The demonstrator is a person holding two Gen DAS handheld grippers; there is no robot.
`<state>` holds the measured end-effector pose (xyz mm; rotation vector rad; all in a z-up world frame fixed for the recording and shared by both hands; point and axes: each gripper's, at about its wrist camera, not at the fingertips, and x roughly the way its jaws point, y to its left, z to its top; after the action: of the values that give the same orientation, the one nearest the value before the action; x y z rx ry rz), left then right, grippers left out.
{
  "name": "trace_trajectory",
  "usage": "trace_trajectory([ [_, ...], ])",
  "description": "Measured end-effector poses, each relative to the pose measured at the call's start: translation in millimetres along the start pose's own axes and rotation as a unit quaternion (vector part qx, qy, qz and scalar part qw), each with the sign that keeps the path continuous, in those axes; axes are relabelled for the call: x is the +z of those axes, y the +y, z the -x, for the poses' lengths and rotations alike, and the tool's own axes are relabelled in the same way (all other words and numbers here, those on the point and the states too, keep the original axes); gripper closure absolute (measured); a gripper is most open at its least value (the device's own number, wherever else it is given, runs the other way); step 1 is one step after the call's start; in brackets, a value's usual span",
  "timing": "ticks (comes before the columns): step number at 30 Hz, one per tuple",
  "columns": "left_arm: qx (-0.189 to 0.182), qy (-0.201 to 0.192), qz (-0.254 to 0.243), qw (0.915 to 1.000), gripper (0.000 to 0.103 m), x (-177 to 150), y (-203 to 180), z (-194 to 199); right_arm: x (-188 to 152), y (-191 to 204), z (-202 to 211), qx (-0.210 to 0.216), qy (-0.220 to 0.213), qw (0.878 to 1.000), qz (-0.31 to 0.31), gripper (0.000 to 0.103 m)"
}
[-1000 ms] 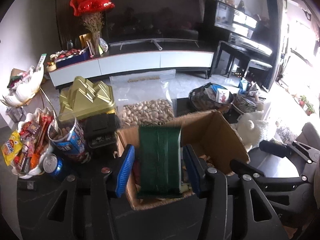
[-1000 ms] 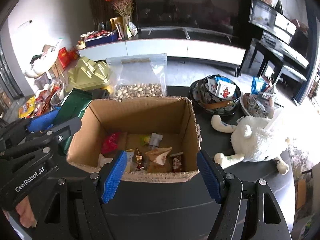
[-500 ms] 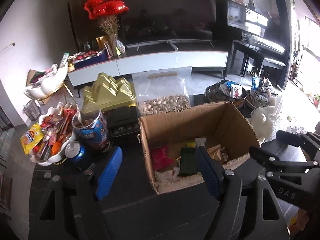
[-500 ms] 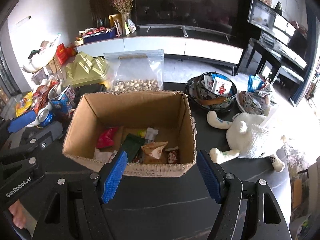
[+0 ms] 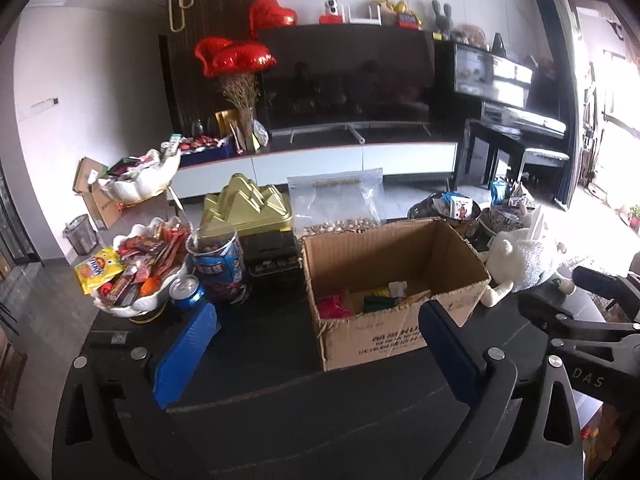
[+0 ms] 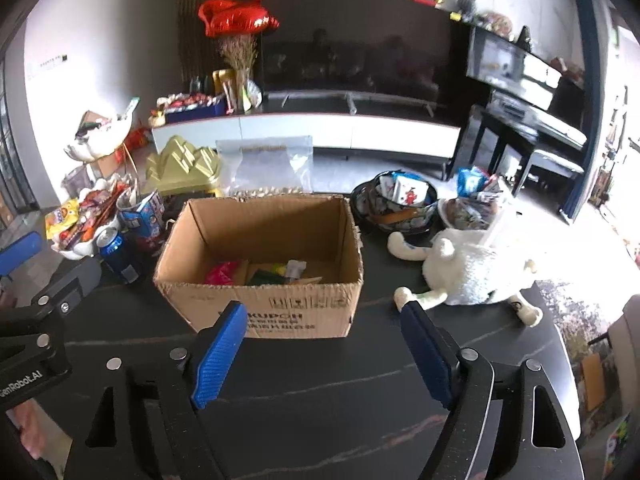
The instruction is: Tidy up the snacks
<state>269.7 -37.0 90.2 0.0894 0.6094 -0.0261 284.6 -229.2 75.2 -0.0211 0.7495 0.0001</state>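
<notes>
The left gripper (image 5: 320, 340) stands with its blue pads spread as wide as they go and nothing between them; its jaws have just been opening. The right gripper (image 6: 324, 344) is likewise open and empty, its jaws having just parted a little more, and it hangs above bare dark tabletop (image 6: 320, 400).

Just ahead of both claws sits the open cardboard box (image 6: 264, 312), and down on its floor lie a dark green packet (image 5: 376, 303), a pink packet (image 5: 334, 306) and a few other small wrapped snacks. Judging by this, one drop into the box is done and the work is between items.

To the left of the left claw, close by, stand a blue drink can (image 5: 187, 291) and a blue tub of chocolates (image 5: 218, 266), with a white shell-shaped dish of packets (image 5: 132, 268) further left. Beyond the box are a gold tin (image 5: 246, 210) and a zip bag of pistachios (image 5: 336, 204); to its right lie a plush lamb (image 6: 472, 272) and two bowls of sachets (image 6: 394, 204).

The next move, I judge, calls for swinging the left claw toward the can or tub, both upright and round, so a square, level approach matters.
</notes>
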Motion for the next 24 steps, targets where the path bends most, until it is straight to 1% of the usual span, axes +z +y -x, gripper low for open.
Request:
trace_trajectory([
  [4,0.0,-0.003,-0.005,1.0,0.0,-20,0,17,-21,3,22,-0.006,-0.033,0.999,-0.003,0.017],
  [7,-0.001,-0.008,-0.012,0.9999,0.0,-37,-2,30,-39,7,38,0.004,-0.053,0.999,-0.004,0.016],
  [9,0.003,-0.013,-0.015,0.9998,0.0,-47,-3,38,-51,10,48,0.008,-0.065,0.998,-0.002,0.014],
  [14,0.018,-0.029,-0.014,0.9993,0.0,-67,-3,58,-75,13,66,0.0,-0.095,0.996,-0.002,0.012],
  [19,0.011,-0.038,-0.014,0.9991,0.0,-80,-1,72,-92,13,76,0.006,-0.097,0.995,-0.01,0.011],
  [24,-0.013,-0.044,-0.01,0.9989,0.0,-92,3,86,-108,15,88,0.007,-0.099,0.995,-0.009,0.011],
])
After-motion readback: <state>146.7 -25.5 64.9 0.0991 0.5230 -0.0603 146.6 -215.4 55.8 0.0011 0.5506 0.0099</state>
